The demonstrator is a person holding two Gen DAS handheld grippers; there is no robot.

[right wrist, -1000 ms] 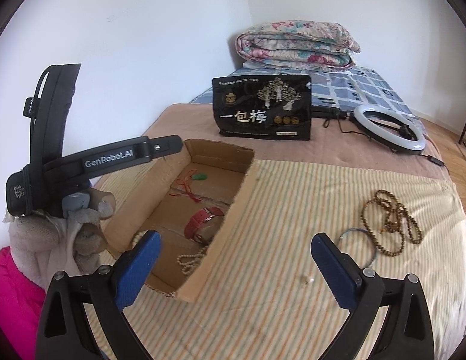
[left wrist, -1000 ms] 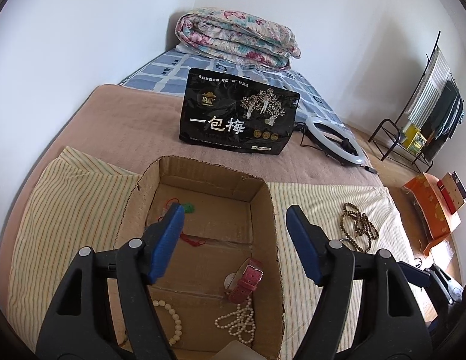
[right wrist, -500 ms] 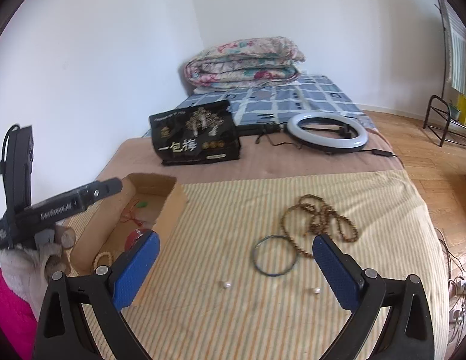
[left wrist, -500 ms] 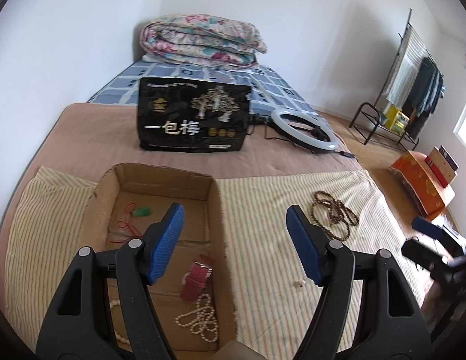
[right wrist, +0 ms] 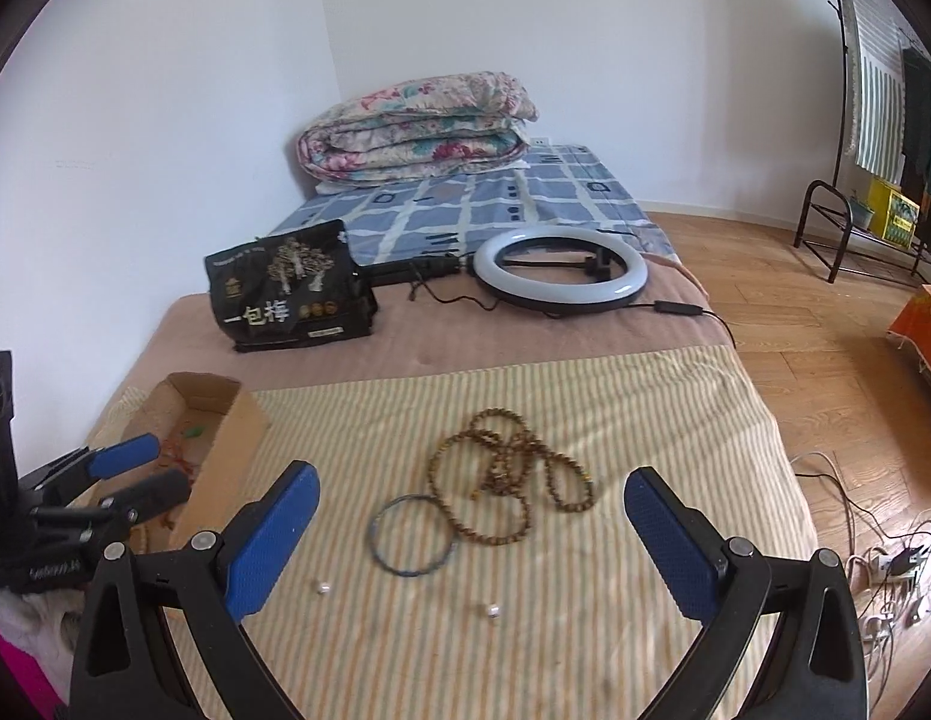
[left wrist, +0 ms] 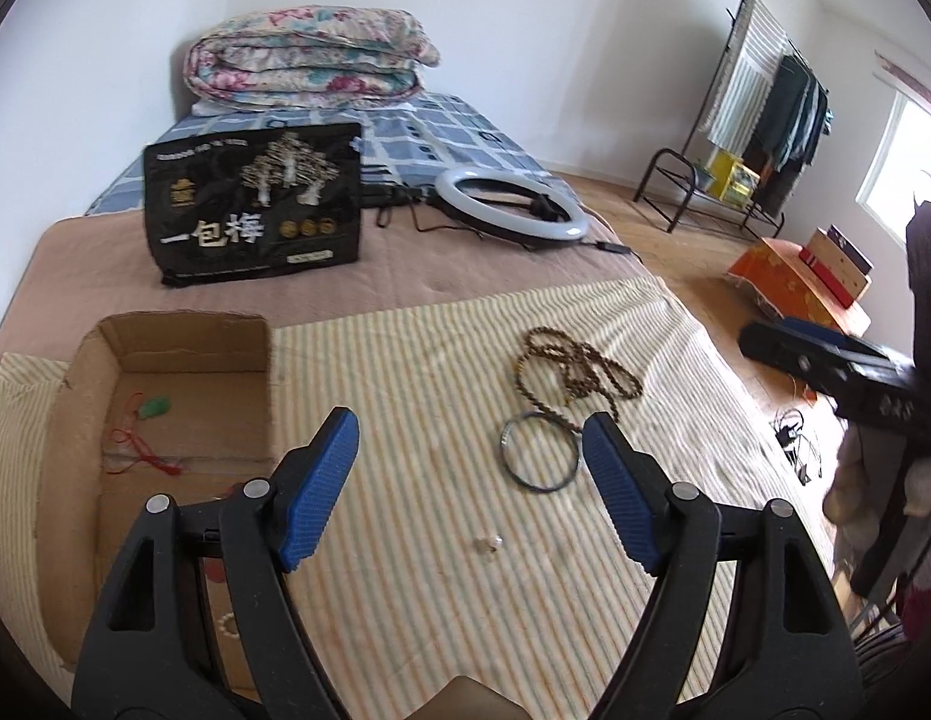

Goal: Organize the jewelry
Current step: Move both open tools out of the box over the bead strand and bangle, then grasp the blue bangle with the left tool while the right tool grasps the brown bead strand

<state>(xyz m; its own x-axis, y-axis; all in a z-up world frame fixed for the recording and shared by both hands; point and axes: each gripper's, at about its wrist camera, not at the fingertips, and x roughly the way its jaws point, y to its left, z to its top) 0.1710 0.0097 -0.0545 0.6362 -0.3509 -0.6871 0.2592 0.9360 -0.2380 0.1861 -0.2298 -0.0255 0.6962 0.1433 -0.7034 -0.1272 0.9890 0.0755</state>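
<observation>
Hovering over a striped cloth [right wrist: 585,396] spread across the near end of a bed [right wrist: 525,324], the left tool [left wrist: 468,483] and right tool [right wrist: 471,531] both stand wide open with nothing between their blue pads; the left tool's jaws have just been opening further. Nearest the tools, two small pearl-like beads [right wrist: 493,610] lie loose on the cloth, well apart from each other. Just beyond them a thin dark bangle [right wrist: 410,537] lies flat, its far rim touching a tangle of brown wooden prayer beads [right wrist: 507,480] near the middle of the cloth. At the cloth's left edge sits an open cardboard box [left wrist: 183,330], holding a green pendant on a red cord [left wrist: 153,407] toward its far end and a white bead bracelet [left wrist: 228,624] at its near end, partly hidden behind the left tool. In the right wrist view the left tool appears at the left border, in front of the box's near end. Farther up the bed a black snack bag [right wrist: 288,291] stands on the brown blanket, with a white ring light [right wrist: 558,267] and its cable lying beside it toward the bed's right edge. A folded floral quilt [right wrist: 417,126] rests at the far end of the bed against the wall, and a clothes rack [left wrist: 759,114] stands on the wooden floor at far right
</observation>
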